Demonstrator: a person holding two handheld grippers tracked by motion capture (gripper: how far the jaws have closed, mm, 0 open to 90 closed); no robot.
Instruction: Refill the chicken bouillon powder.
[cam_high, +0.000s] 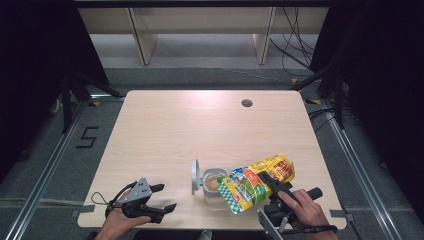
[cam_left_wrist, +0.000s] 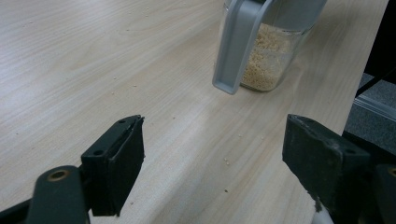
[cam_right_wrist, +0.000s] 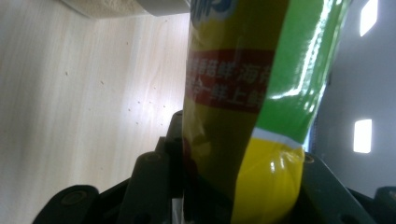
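One worktop carries everything. Your right gripper is clamped on the yellow-green bag, which tilts with its lower end over the open jar near the front edge; the jar holds pale grains and its grey lid stands up at its left. Your left gripper rests well apart, jaws spread and empty.

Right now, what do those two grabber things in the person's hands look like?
Both are black. The left gripper has two flat, blocky jaws with small round holes, a brass-coloured rivet, a grey three-cornered plate on top, and a black cable looping from its back. The right gripper is black too, with a grey plate beneath. No sleeves show.
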